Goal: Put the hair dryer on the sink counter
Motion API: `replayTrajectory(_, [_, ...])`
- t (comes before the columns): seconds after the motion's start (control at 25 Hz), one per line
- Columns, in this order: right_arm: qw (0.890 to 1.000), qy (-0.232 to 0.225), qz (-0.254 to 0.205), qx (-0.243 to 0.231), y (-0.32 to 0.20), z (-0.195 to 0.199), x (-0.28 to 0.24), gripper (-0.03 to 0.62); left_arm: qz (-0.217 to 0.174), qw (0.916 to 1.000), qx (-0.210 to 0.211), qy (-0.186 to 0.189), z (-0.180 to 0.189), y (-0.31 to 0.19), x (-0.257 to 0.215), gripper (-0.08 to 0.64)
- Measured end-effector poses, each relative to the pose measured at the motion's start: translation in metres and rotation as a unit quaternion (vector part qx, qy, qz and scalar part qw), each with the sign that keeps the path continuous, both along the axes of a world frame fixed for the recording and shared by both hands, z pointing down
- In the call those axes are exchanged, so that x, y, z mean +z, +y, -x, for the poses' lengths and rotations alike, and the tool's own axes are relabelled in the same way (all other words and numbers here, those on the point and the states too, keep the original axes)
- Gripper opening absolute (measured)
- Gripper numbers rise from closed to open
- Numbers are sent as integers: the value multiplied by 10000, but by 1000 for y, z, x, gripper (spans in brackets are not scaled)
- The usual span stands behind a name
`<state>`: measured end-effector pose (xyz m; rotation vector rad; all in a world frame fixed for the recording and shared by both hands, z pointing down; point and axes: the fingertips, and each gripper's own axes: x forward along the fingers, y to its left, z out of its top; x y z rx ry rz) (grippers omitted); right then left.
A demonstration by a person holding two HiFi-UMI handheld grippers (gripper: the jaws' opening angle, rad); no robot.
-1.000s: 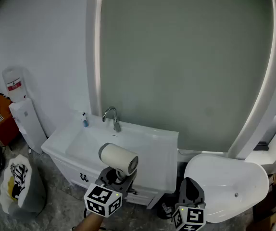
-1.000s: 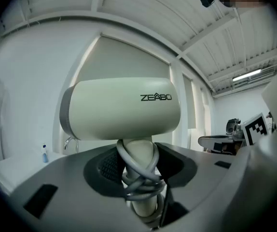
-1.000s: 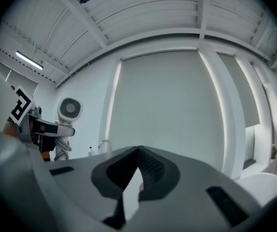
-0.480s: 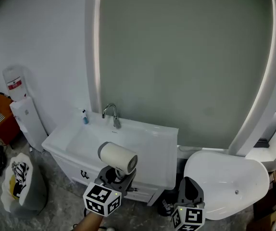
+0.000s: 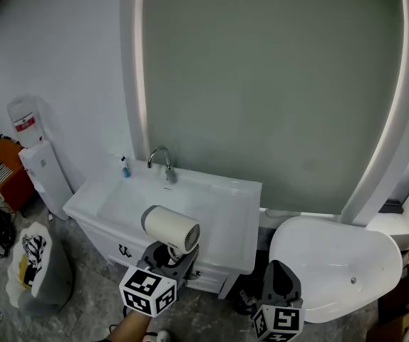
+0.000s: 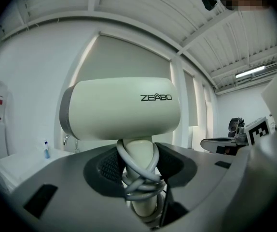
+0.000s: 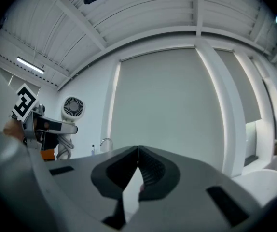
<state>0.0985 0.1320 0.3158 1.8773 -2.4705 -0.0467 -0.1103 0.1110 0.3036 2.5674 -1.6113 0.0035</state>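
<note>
L gripper (image 5: 169,256) clamped on hair dryer (image 5: 169,229) handle; R gripper (image 5: 279,269) jaws together, empty; over last sec I've edged closer to sink counter (image 5: 227,212); dryer held in air before it, not yet down.

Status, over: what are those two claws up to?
Left gripper shut on dryer, held upright. Right gripper shut, empty. Dryer not yet on counter. Faucet, bottle at its back.

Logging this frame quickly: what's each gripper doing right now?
Left gripper: shut on the hair dryer, by its handle.
Right gripper: shut, holding nothing.
</note>
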Motion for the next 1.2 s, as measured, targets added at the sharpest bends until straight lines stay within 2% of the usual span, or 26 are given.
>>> replayTrajectory(0.2, [9997,151,-5,-173,2,-21,8,21,-74,9998,-184,-73,-18,3,-5,184])
replayTrajectory(0.4, [9994,-87,-40,-347,-3,-30,6,21,-25,9997,-222,-117,-31,-1,-4,184])
replayTrajectory(0.56, [9994,-31,-41,-328,-17,-34,10,21,16,9997,-193,-162,-38,-16,1,184])
replayTrajectory(0.88, [9999,-17,156,-42,-87,-36,29,21,201,9997,41,-112,-36,-94,27,184])
replayTrajectory(1.2, [9994,84,181,287,-171,-16,29,21,297,9986,418,-118,-23,-184,36,184])
